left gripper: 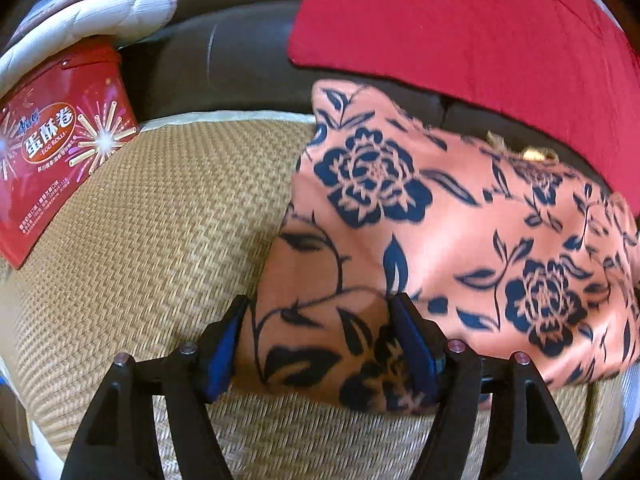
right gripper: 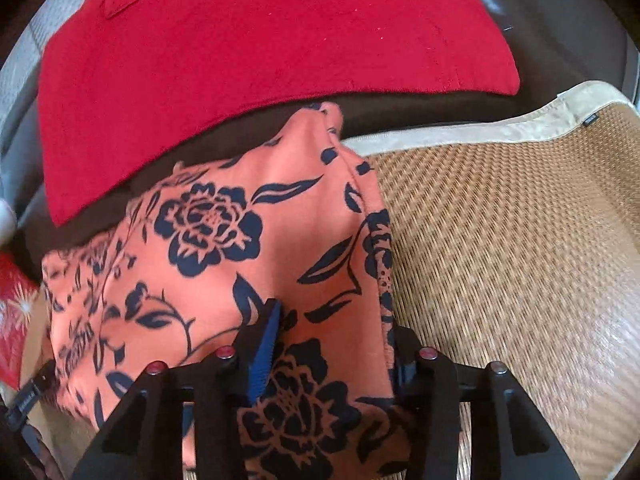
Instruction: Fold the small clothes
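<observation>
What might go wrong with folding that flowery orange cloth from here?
The left gripper stands open around the orange cloth's near corner; closing might catch only the top layer. The right gripper straddles a bunched edge, so the fold could come out crooked. The cloth's far end lies off the woven mat, near the red cushion, and could drag.

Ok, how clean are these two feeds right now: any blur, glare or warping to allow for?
Left wrist: floral garment slightly motion-smeared, woven mat bulging from fisheye, corners black. Right wrist: sheen on the mat's near right side, red cloth soft.
</observation>
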Available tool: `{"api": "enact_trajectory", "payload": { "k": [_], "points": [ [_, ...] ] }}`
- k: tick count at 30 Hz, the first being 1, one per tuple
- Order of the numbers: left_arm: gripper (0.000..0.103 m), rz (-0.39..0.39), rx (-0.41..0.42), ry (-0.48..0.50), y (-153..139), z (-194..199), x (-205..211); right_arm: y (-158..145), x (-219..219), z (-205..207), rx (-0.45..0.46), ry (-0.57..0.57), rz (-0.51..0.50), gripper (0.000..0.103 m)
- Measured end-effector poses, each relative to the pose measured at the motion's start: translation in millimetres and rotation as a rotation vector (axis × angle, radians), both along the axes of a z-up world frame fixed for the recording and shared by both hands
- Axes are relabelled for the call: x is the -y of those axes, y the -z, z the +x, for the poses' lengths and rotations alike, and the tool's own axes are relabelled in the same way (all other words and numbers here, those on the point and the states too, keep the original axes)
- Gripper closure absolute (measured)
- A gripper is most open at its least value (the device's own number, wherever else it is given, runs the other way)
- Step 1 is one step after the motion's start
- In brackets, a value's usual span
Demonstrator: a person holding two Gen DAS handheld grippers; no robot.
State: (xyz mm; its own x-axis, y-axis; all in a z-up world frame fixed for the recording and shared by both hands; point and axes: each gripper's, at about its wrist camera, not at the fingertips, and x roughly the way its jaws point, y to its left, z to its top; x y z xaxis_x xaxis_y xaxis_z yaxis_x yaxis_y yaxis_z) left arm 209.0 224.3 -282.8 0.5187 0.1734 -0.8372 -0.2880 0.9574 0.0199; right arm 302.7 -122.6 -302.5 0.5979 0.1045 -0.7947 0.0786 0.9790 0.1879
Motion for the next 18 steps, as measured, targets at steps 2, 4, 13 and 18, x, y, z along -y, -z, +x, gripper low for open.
{"api": "enact_trajectory", "payload": {
  "k": [2, 4, 13, 18],
  "points": [
    [0.034, 0.058, -0.026, 0.035, 4.1, -10.0, 6.0, -0.8, 1.3, -18.7, -0.018, -0.016, -0.017, 0.056],
    [0.034, 0.098, -0.035, 0.063, 5.9, -22.3, 11.2, -1.4, 5.1, -34.1, -0.037, -0.023, -0.019, 0.057],
    [0.044, -0.062, 0.014, 0.089, -5.5, -70.6, -16.1, -0.5, 5.0, -91.7, -0.007, -0.049, -0.078, 0.058],
    [0.037, -0.123, 0.173, -0.032, -32.5, -70.8, -50.5, -3.2, 13.9, -93.1, 0.013, -0.027, -0.030, 0.057]
  ]
}}
